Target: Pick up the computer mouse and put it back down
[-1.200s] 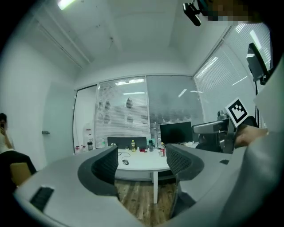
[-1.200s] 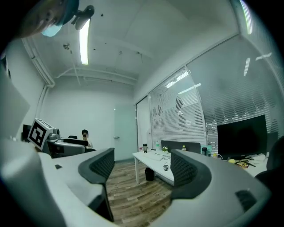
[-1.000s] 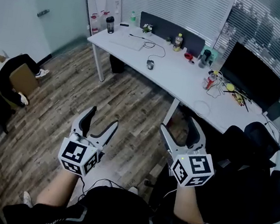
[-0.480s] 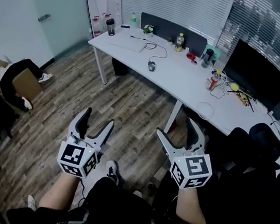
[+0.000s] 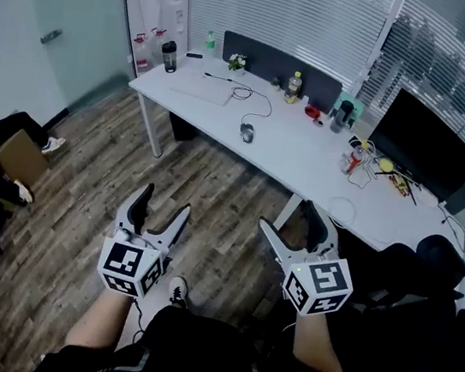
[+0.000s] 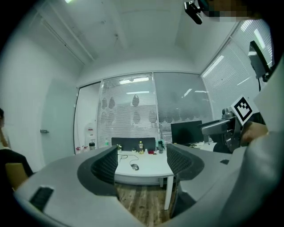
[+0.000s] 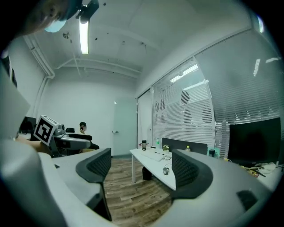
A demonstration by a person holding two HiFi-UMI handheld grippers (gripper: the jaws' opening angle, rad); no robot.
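Observation:
A small grey computer mouse [image 5: 246, 132] with a black cord lies on the long white desk [image 5: 288, 159], far ahead of both grippers. It also shows between the jaws in the left gripper view, mouse [image 6: 135, 166], and in the right gripper view, mouse [image 7: 166, 170]. My left gripper [image 5: 158, 208] is held over the wooden floor, open and empty. My right gripper [image 5: 292, 222] is beside it, open wide with nothing between its jaws. Both point level toward the desk.
The desk carries a keyboard [image 5: 203, 90], bottles [image 5: 294, 86], a dark cup [image 5: 170, 55], a black monitor [image 5: 429, 145] and a tangle of cables [image 5: 366, 162]. A dark partition [image 5: 277, 62] backs it. Black chairs [image 5: 426, 279] stand at right. A person sits at the far left [image 5: 4, 151].
Both grippers have moved forward across the floor toward the desk, which now sits closer and more central in the head view. Jaws stay open.

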